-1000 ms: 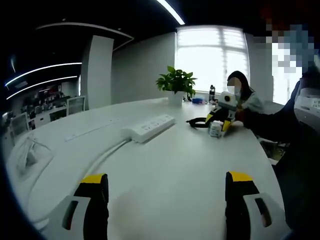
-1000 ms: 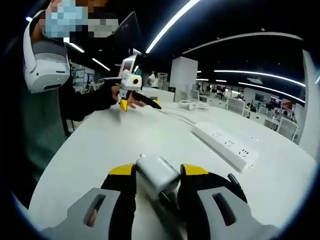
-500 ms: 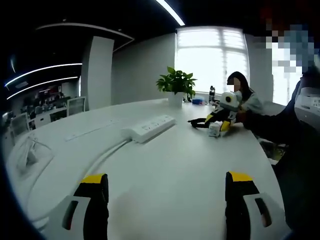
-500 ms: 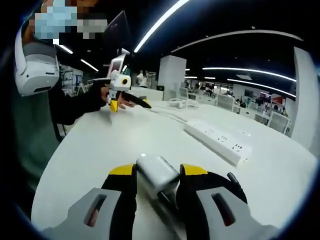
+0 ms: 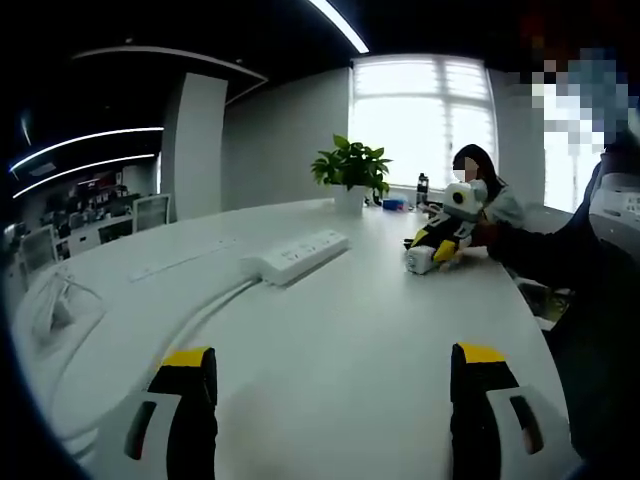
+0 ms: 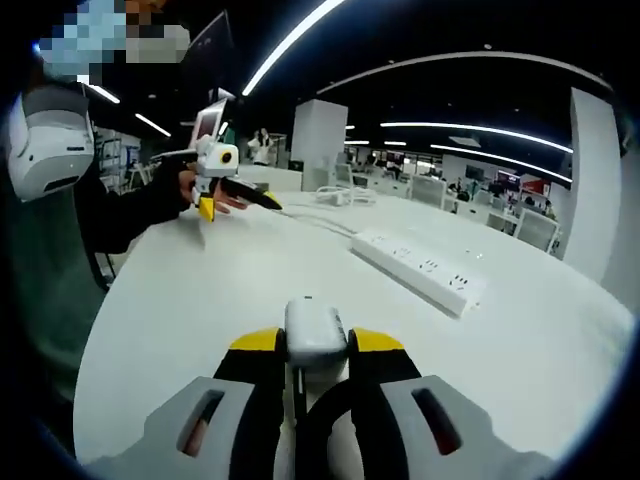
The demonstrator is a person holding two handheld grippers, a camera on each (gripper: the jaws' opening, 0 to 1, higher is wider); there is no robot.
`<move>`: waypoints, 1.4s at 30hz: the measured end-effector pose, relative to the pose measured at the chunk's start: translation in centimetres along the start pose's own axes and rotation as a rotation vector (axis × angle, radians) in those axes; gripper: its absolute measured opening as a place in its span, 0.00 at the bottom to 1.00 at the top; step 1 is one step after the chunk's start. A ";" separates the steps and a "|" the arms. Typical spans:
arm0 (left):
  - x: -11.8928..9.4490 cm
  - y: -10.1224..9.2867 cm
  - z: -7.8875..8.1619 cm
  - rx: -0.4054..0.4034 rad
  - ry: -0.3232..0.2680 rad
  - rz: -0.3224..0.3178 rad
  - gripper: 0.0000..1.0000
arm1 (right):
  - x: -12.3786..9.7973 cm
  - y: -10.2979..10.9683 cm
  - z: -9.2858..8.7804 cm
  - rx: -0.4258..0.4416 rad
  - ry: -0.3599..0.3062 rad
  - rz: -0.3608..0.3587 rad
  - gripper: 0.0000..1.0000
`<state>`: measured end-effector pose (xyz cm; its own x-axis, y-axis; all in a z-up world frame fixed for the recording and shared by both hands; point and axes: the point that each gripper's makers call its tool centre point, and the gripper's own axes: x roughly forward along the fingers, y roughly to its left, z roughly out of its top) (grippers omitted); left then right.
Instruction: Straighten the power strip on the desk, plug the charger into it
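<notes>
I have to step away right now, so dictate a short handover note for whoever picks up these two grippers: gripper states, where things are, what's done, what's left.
Right gripper: shut on the small white square charger, held just above the white desk.
Left gripper: open, holding nothing, low over the desk.
The long white power strip lies flat on the desk ahead of the right gripper, apart from both grippers, its white cable trailing toward the left gripper. In the left gripper view the strip sits at an angle.
Done: charger picked up.
Left: straighten the strip if still needed, then carry the charger over and push it into a socket.
</notes>
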<state>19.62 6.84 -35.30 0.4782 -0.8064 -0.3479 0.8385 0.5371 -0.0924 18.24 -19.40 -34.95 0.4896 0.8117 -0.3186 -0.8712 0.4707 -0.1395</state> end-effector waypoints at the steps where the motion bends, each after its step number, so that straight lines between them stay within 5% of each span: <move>1: 0.0 0.0 0.0 0.000 0.000 0.000 0.99 | 0.0 0.1 0.0 -0.001 0.003 -0.004 0.24; 14: 0.2 -0.2 -0.2 0.000 0.002 -0.005 0.99 | -0.1 0.0 -0.1 0.021 0.040 -0.062 0.24; 28: 0.2 -0.4 -0.3 -0.002 -0.004 -0.007 0.99 | -0.1 -0.7 -0.3 0.181 0.103 -0.233 0.24; 36: 0.0 -0.4 -0.3 0.001 -0.006 -0.006 0.99 | -0.1 -0.5 -0.4 0.155 0.127 -0.287 0.24; 42: -0.3 -0.4 -0.2 -0.002 -0.015 -0.002 0.99 | -0.2 -0.6 -0.4 0.217 0.125 -0.336 0.24</move>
<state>19.09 6.95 -35.32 0.4806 -0.8108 -0.3340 0.8388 0.5361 -0.0946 18.69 -20.01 -35.20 0.7252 0.5588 -0.4024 -0.6294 0.7749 -0.0583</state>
